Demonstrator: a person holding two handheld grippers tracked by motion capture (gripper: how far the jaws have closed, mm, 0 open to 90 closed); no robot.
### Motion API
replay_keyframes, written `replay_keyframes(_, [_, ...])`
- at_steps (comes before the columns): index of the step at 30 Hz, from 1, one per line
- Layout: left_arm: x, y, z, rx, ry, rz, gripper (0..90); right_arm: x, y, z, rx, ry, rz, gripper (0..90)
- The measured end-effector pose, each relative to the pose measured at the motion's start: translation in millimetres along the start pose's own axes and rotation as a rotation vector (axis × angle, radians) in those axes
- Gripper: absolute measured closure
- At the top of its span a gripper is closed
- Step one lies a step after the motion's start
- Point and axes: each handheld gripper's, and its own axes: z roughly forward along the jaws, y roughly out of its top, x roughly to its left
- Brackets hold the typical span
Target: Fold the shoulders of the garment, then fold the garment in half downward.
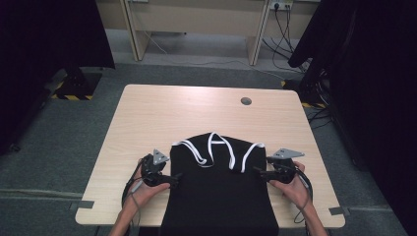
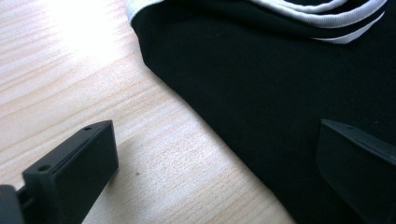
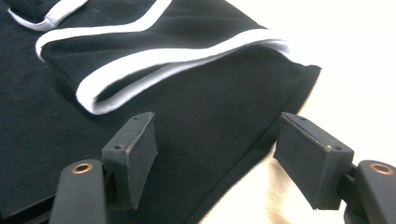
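High view: a black garment (image 1: pixel 219 191) with white trim (image 1: pixel 211 147) lies flat on the pale wooden surface (image 1: pixel 147 113), spread from the centre toward 6 o'clock, where its lower part hangs past the near edge. The trimmed straps and neckline sit folded at the garment's 12 o'clock end.

The left gripper (image 1: pixel 172 179) rests at the garment's 9 o'clock edge; in the left gripper view its jaws stand wide apart — one over bare wood, the other over the cloth (image 2: pixel 280 93) — with the fabric edge running between them, not pinched.

The right gripper (image 1: pixel 259 170) sits at the 3 o'clock edge. In the right gripper view its jaws are apart as well, straddling the hem of the garment (image 3: pixel 210 116) just below the white-trimmed fold (image 3: pixel 154 65); the pads do not press on the cloth.

A grommet hole (image 1: pixel 246 101) marks the surface at 1 o'clock.
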Motion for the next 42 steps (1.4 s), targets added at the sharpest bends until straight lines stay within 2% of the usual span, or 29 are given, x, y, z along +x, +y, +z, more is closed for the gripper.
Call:
replay_keyframes(2, [0.0,0.0,0.0,0.0,0.0,0.0,0.0,0.0,-0.4,0.0,0.006,-0.015,-0.009,27.7])
replay_keyframes(4, [0.0,0.0,0.0,0.0,0.0,0.0,0.0,-0.8,-0.3,-1.0,-0.003,-0.001,-0.002,27.7])
replay_keyframes(15, [0.1,0.0,-0.1,0.0,-0.001,-0.001,0.0,-1.1,3.1,-4.0,-0.009,-0.01,0.001,27.0])
replay_keyframes(18, [0.1,0.4,0.1,-0.001,-0.016,0.009,0.0,-2.1,3.7,-3.9,-0.013,-0.002,0.007,26.7])
replay_keyframes(20, [-0.1,1.9,1.0,-0.004,-0.028,-0.002,0.0,-4.4,4.0,-3.6,-0.014,-0.002,0.015,26.3])
replay_keyframes(22, [0.4,6.6,2.2,0.007,-0.051,-0.018,0.0,-7.3,4.7,-2.9,-0.017,0.0,0.027,26.1])
replay_keyframes(25, [3.2,17.9,-0.5,-0.04,-0.072,-0.056,3.1,-12.0,6.5,-3.0,-0.015,0.014,0.054,26.1])
replay_keyframes(29, [4.0,33.4,-2.2,-0.069,-0.071,-0.067,2.6,-18.4,11.7,-3.6,-0.018,0.005,0.069,24.7])
replay_keyframes(33, [1.3,35.5,3.8,-0.053,-0.083,-0.058,2.6,-24.1,17.8,-1.5,-0.021,0.001,0.072,24.3])
replay_keyframes(42, [11.8,46.2,13.2,-0.052,-0.075,-0.094,2.5,-27.1,29.6,7.6,-0.017,0.005,0.091,23.9])
